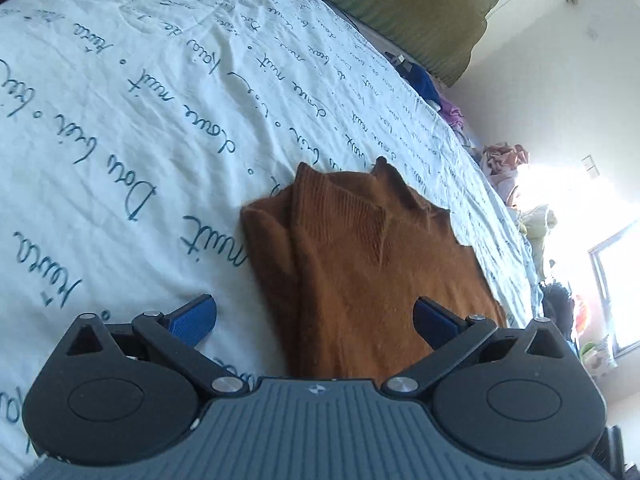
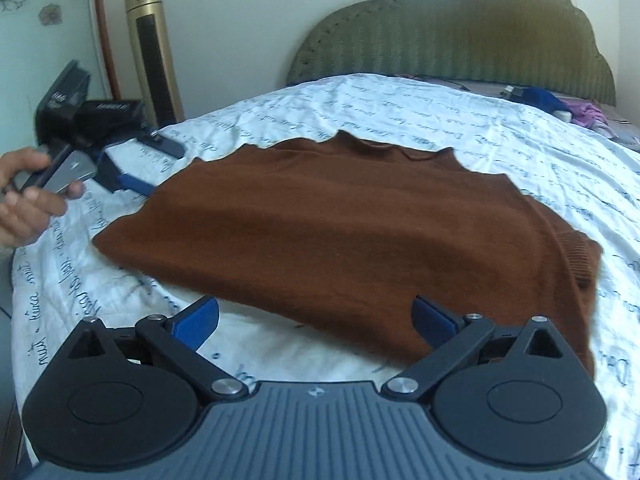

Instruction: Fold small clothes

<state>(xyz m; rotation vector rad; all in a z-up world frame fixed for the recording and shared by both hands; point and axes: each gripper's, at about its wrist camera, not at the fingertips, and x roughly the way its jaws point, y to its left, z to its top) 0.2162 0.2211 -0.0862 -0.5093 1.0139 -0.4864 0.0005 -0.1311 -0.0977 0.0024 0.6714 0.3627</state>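
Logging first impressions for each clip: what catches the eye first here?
A brown knit sweater lies spread on a white bedsheet with blue handwriting. Both grippers are open and empty: the right gripper at its near edge, the left gripper at its left end.

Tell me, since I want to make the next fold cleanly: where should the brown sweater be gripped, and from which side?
Probably the near hem edge of the brown sweater, approached low from the foot of the bed. It lies flat, so only its edges offer something to pinch. The right claw is open with one finger over that edge; the left claw, also open, faces the side edge.
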